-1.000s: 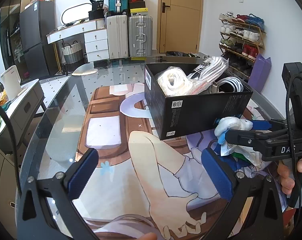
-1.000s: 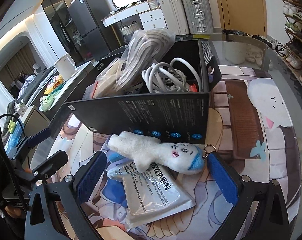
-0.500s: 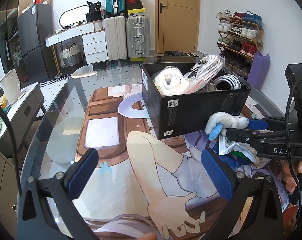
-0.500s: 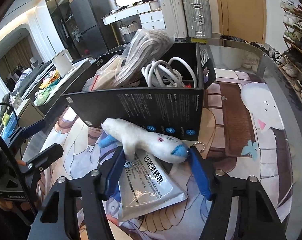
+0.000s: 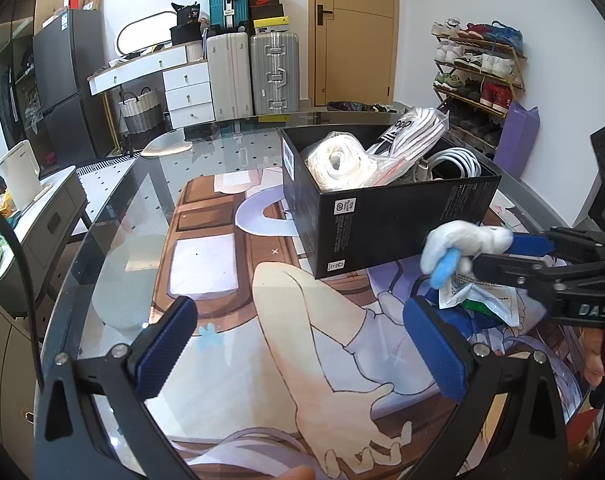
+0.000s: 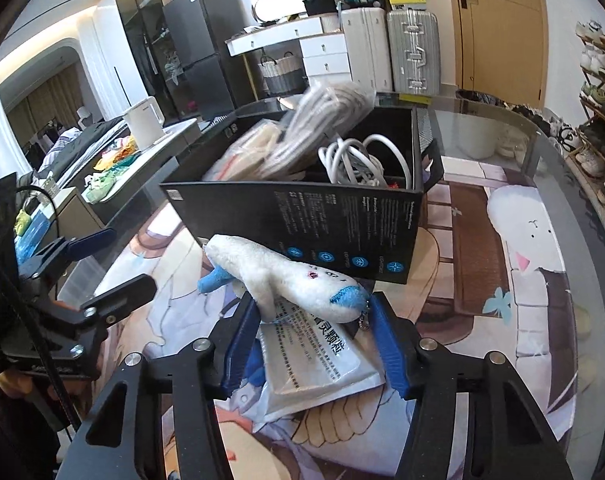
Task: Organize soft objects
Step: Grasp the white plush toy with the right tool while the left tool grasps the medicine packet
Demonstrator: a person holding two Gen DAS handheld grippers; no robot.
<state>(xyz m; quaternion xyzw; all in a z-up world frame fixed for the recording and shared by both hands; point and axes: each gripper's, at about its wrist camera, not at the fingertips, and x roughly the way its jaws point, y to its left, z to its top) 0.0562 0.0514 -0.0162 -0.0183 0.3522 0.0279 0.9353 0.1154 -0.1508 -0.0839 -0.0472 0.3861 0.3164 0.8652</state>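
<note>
My right gripper (image 6: pixel 310 316) is shut on a white plush toy with blue fins (image 6: pixel 280 276) and holds it above the mat, just in front of the black box (image 6: pixel 322 228). The toy also shows in the left wrist view (image 5: pixel 460 246), lifted beside the box (image 5: pixel 382 220). The box holds bagged white soft items (image 5: pixel 342 164) and a coiled white cable (image 6: pixel 358 158). A white printed packet (image 6: pixel 318 356) lies on the mat under the toy. My left gripper (image 5: pixel 298 340) is open and empty, low over the mat to the left of the box.
A glass table (image 5: pixel 114 216) carries a printed anime mat (image 5: pixel 230 280). Suitcases (image 5: pixel 254 72), a white dresser (image 5: pixel 182 84) and a shoe rack (image 5: pixel 478 68) stand beyond the table. A side cabinet with a white kettle (image 5: pixel 20 174) stands at left.
My right gripper closed on the plush toy and lifted it off the packet, up toward the box. My left gripper stayed open and nearly still.
</note>
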